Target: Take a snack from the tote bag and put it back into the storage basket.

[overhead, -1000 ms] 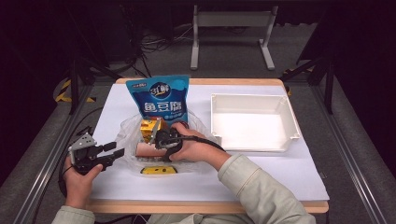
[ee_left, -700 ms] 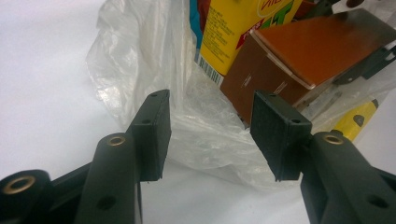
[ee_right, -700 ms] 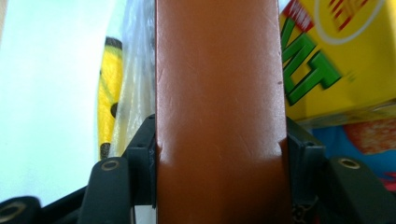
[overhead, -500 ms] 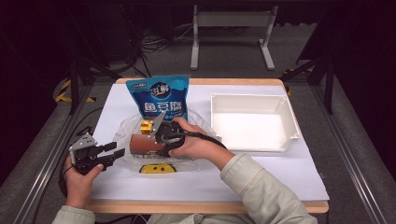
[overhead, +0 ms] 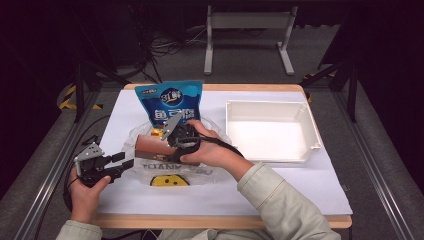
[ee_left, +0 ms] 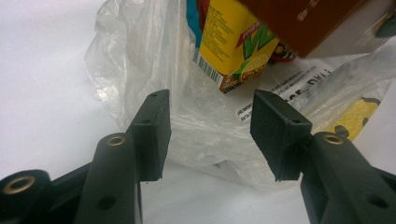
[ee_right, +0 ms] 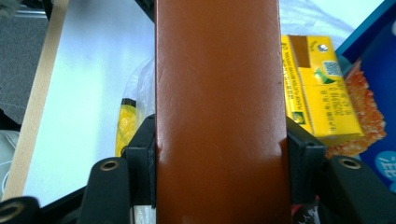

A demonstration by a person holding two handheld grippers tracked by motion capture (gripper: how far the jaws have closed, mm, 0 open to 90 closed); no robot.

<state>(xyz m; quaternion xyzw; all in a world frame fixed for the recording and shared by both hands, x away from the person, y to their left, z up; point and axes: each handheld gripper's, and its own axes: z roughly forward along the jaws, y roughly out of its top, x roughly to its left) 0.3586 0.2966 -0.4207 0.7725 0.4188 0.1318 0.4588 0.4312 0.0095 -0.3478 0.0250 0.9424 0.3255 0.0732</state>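
1. Two grippers are at work over a clear plastic bag [overhead: 150, 165] lying on the white table [overhead: 280, 190]; the step in hand looks like emptying that bag, one item at a time.
2. Right gripper [overhead: 172, 142]: its jaws are clamped on the two long sides of a brown carton [ee_right: 219, 116], which sits lifted above the bag's mouth in the high view [overhead: 150, 146].
3. Left gripper [overhead: 124, 163]: its jaws stand apart and hold nothing. In the left gripper view they frame the crumpled edge of the bag [ee_left: 154, 79] without touching it, as far as I can tell.
4. Beyond the brown carton lies a yellow drink box [ee_right: 320, 93], at the bag's far end, next to a blue snack pouch [overhead: 170, 102]. Whether the box is wholly inside the plastic I cannot tell.
5. A white tray [overhead: 310, 117] stands empty, well apart on the right side of the table; it is probably where the carton belongs.
6. Next move, in my judgement: carry the carton clear of the plastic and across to the tray, keeping the grip firm, since the smooth sides could slip.
7. The left gripper could close on the bag's edge to pin it, so the film does not drag along with the carton.
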